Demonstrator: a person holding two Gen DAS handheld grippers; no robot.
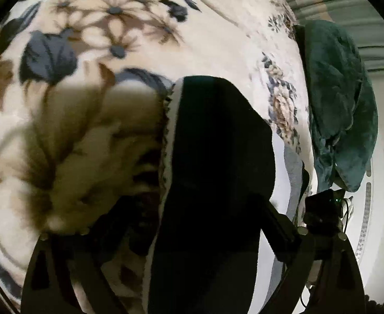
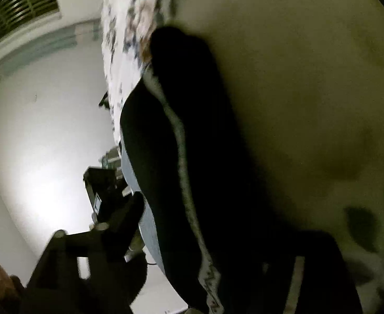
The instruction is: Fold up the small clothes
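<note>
A black garment with a white lace-trimmed edge (image 1: 218, 144) lies stretched along the floral blanket (image 1: 113, 39) on a bed. In the left wrist view it fills the gap of my left gripper (image 1: 199, 209). The jaws stand apart on either side of the cloth, and shadow hides whether the pads press on it. In the right wrist view the same black garment (image 2: 205, 144) runs lengthwise through my right gripper (image 2: 218, 235). That gripper is open wide, one of its fingers (image 2: 118, 222) clear of the cloth at the left.
A dark teal cloth (image 1: 341, 99) is bunched at the bed's right edge. Beside the bed a black device with cables (image 1: 321, 209) sits on the pale floor (image 2: 34, 144). A window with blinds (image 2: 27, 2) is far off.
</note>
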